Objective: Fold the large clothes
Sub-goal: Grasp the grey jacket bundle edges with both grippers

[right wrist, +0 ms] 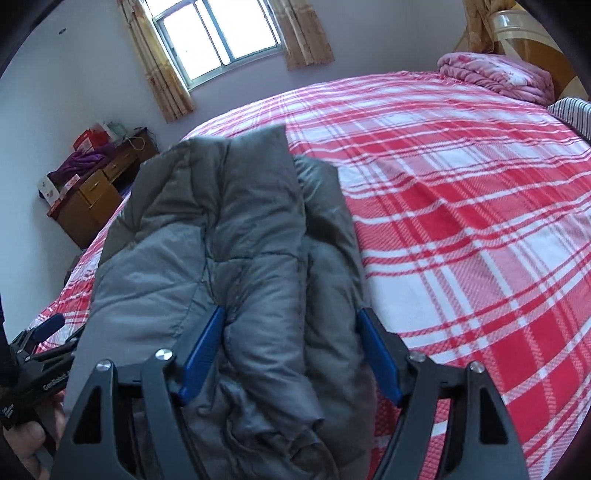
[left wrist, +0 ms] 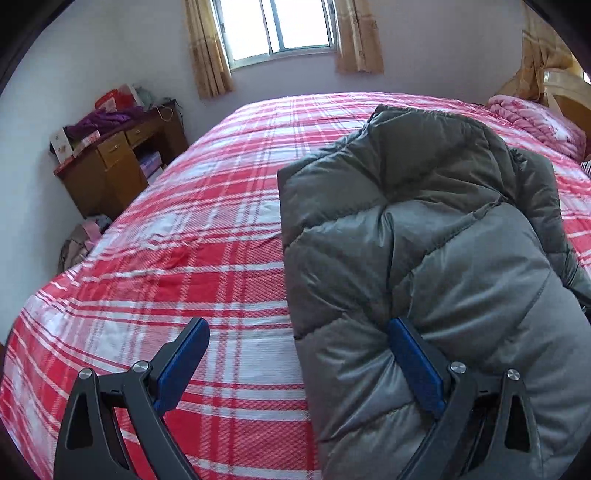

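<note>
A folded grey puffer jacket (left wrist: 424, 236) lies on the plaid bed (left wrist: 177, 266). The left tool (left wrist: 299, 338) is spread at the jacket's near-left edge; the right tool (right wrist: 291, 328) straddles its bunched near end, jaws apart.

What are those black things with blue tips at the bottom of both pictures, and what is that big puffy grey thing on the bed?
Those are two grabbers, like big tongs, and a person holds one in each hand. Each has a small camera looking along its two fingers, so one picture comes from the left grabber and one from the right.

The puffy grey thing is a padded jacket, folded into a bundle on a bed with a red and white checked cover.

The left gripper is open: one blue finger presses the jacket's side, the other hangs free over the cover. The right gripper has a blue finger on each side of the jacket's near end; whether it is squeezing is unclear.

Farther off are a window and a wooden desk.
</note>
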Available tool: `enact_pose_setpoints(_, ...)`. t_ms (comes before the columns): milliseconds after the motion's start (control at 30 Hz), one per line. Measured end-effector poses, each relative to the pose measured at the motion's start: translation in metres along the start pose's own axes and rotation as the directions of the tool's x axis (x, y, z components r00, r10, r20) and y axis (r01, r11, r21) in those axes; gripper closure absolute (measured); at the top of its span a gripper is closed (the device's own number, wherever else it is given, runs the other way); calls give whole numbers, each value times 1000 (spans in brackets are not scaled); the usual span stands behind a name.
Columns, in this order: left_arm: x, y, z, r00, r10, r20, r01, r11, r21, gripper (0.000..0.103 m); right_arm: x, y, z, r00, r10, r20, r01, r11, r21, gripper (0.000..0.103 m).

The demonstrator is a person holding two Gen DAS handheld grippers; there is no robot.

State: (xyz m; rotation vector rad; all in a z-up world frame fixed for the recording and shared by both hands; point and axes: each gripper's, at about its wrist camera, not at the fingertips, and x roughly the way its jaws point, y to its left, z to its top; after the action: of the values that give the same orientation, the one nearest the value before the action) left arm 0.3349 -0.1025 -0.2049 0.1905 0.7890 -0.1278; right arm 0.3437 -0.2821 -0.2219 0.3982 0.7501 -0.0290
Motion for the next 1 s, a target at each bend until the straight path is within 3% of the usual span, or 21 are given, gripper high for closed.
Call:
enact_pose_setpoints(167,3,5,-3,999,-37,18,37,999,0,5,7,-17,-7,997,80,5,-80,994,68,25)
enact_pose_setpoints(333,10,2,2,999,-34,20,34,999,-4,1,2,-16,-12,997,81,21,-82,995,53,25)
enact_pose_setpoints(400,9,-3,3,999,-30,24,30,1000,8,2,1,-10,-14,996,93,16,-94,995,37,34)
enact_pose_setpoints(533,10,-6,2,999,-22,45,21,999,42,2,0,-7,-18,991,137,2,-137,991,1,40)
enact_pose_setpoints(700,17,0,5,997,-77,11,77,997,12,2,11,-13,-14,983,181,-9,-180,983,45,32)
enact_pose_setpoints(733,15,1,5,996,-91,11,90,996,13,6,12,-15,-13,982,186,-14,-185,982,47,32)
enact_pose_setpoints(800,10,0,1,989,-148,20,147,989,30,20,8,-14,-15,981,196,-13,-195,980,35,45)
enact_pose_setpoints(867,7,-6,0,990,-136,38,134,990,50,24,3,-14,-19,974,227,-4,-227,974,23,50)
enact_pose_setpoints(1000,13,-9,5,985,-172,8,172,985,18,27,9,-16,-18,972,235,-15,-234,971,48,43)
